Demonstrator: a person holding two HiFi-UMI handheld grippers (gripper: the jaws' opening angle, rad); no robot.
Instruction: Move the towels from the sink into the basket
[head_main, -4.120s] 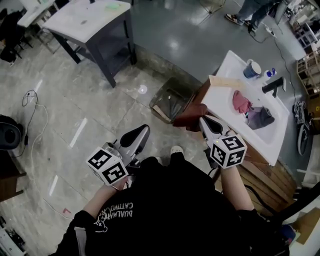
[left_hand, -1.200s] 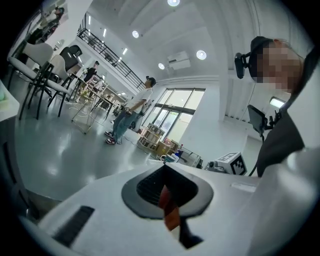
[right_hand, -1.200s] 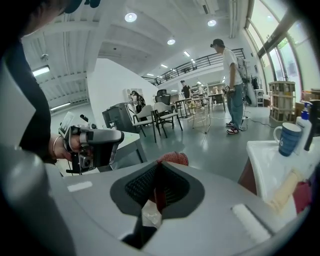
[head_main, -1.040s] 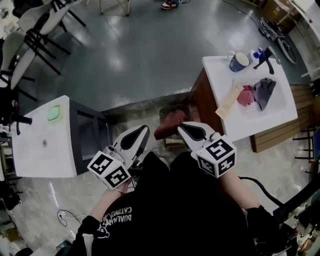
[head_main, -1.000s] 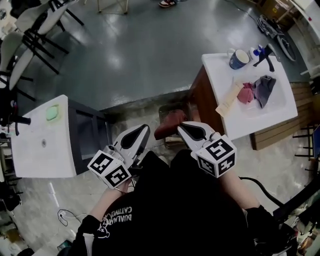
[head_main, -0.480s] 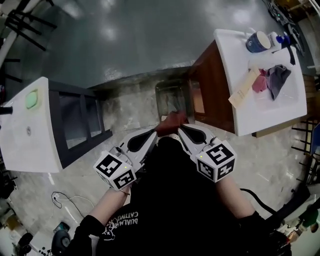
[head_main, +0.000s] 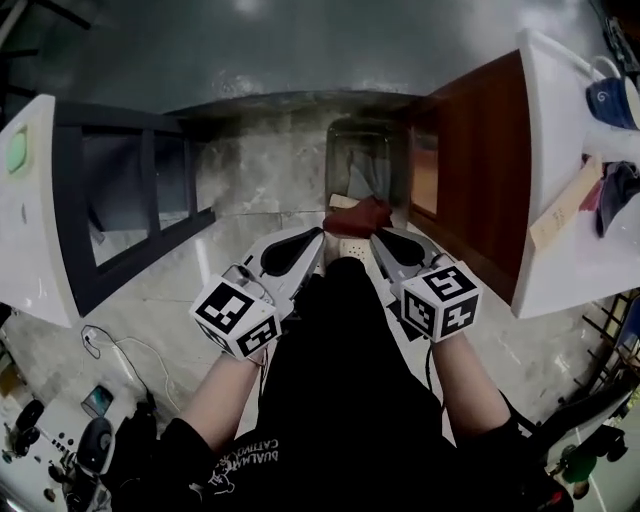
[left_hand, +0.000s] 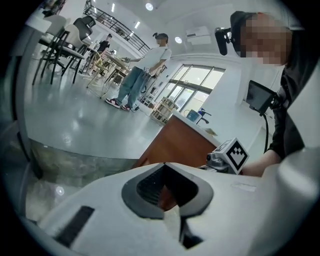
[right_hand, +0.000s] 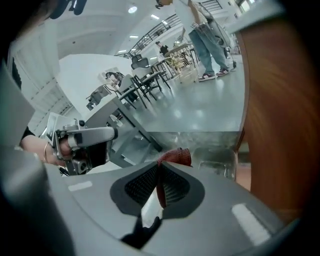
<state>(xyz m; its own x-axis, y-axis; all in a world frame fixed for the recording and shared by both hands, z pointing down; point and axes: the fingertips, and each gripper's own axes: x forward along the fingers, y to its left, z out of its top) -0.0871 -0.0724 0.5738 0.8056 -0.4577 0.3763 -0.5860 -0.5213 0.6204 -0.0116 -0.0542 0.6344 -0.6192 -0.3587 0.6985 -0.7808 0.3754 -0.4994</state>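
Maroon terry towel (head_main: 358, 216) is hanging stretched between the two pairs of jaws, just ahead of their tips, so it is spreading as a flat strip rather than a trailing bundle. The right gripper (head_main: 378, 240) is pinching one edge, its jaws pressed together on a thin red fold. The left gripper (head_main: 318, 238) is showing jaws drawn nearly together on a red-brown sliver, which I am reading as the towel's other edge. Both are pointing down towards the see-through rectangular basket (head_main: 331, 160), which is sitting on the floor directly beyond the jaws. It is tucked against the brown wooden cabinet (head_main: 465, 170), probably to keep the carry short. Far to the right of the jaws, on the white sink surface (head_main: 545, 130), a grey towel (head_main: 615, 192) and a pink towel (head_main: 592, 194) are waiting. The carried towel is not yet inside the basket.
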